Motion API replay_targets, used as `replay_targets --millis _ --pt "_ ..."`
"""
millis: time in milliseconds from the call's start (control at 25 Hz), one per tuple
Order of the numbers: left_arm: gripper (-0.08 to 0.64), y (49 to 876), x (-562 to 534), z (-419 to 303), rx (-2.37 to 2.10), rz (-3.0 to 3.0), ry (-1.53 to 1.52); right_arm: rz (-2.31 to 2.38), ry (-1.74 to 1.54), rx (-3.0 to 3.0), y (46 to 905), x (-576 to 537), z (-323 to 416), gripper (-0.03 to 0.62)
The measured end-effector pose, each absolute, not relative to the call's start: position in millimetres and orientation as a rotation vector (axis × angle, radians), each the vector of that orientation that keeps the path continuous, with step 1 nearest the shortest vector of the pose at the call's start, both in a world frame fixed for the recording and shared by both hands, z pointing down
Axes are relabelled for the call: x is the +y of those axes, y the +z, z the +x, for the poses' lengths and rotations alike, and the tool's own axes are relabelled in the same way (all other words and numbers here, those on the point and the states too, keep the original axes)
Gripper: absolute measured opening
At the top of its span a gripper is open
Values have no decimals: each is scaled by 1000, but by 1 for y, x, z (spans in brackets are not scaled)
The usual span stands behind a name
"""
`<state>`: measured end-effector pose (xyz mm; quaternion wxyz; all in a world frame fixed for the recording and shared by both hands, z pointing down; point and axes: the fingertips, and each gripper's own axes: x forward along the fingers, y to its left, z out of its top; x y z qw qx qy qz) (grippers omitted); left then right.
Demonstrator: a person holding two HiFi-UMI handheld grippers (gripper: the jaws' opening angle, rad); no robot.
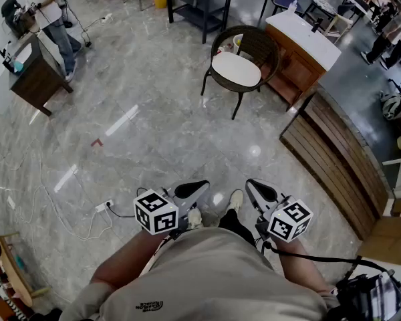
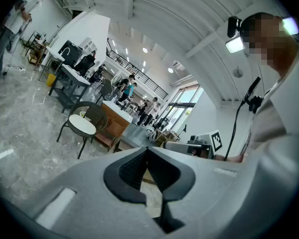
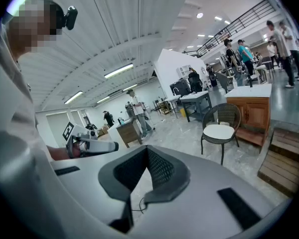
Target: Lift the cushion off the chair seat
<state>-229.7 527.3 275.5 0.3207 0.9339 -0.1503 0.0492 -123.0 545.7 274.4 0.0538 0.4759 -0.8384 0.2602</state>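
My left gripper (image 1: 202, 186) and right gripper (image 1: 250, 183) are closed, empty; bare floor (image 1: 154, 105) runs to the cushion (image 1: 236, 69) on 1 chair (image 1: 257, 44), cabinet (image 1: 301, 52) just beside it.

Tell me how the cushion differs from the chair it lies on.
The cushion is white, smooth and flat; the wicker chair is dark and woven. The cushion lies level on the seat, while the chair rises behind it in a curved back. Both are rounded.
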Motion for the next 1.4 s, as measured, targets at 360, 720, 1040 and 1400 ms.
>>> replay_targets --millis 360,720,1040,1400 --pt "8 279 523 -242 -412 2448 109 1413 742 -2524 270 532 -128 13" --pt "8 286 493 -196 -411 2439 161 1384 715 -2434 286 492 -82 15" --pt "9 281 426 -116 -479 2450 199 1293 618 -2480 286 431 -13 100" --pt "64 285 364 -30 -558 2462 275 1266 558 -2493 291 375 66 147"
